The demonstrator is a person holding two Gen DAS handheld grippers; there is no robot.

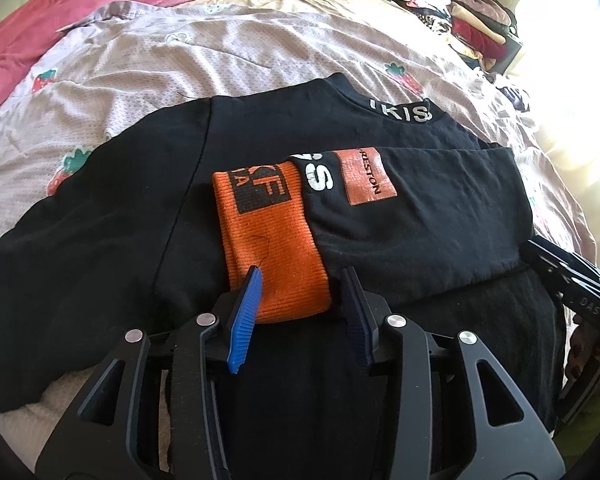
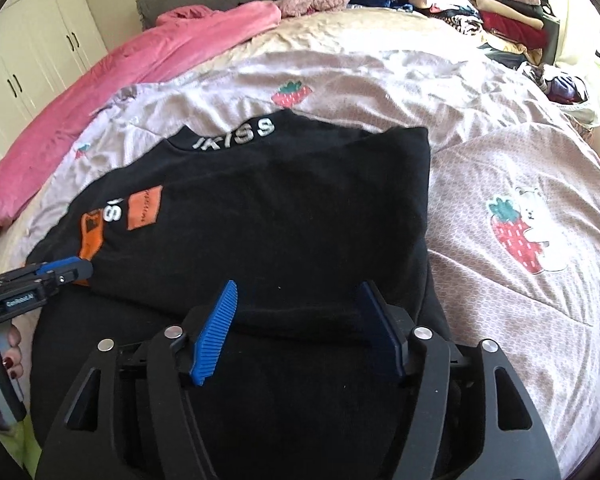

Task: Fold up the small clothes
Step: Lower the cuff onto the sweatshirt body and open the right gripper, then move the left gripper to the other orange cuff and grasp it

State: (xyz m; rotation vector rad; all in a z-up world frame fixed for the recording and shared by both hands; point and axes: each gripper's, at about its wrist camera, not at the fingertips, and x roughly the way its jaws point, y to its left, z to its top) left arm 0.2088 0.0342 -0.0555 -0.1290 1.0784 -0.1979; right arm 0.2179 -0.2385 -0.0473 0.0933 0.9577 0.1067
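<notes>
A small black top point(image 1: 112, 208) with white collar lettering lies flat on the bed; it also shows in the right wrist view point(image 2: 284, 208). One sleeve is folded across its body, ending in an orange cuff point(image 1: 272, 240) with an orange patch point(image 1: 366, 176) beside it. My left gripper point(image 1: 302, 276) is open, its blue fingers either side of the cuff's near end. My right gripper point(image 2: 300, 292) is open, its jaws spread over the folded sleeve's near edge at the right. The right gripper shows in the left wrist view point(image 1: 572, 280), the left gripper in the right wrist view point(image 2: 60, 270).
The bed has a pale quilt with strawberry prints point(image 2: 516, 232). A pink blanket point(image 2: 140, 52) lies at the far left. Stacks of folded clothes point(image 2: 480, 0) sit at the far right corner. White cupboards point(image 2: 32, 40) stand beyond the bed on the left.
</notes>
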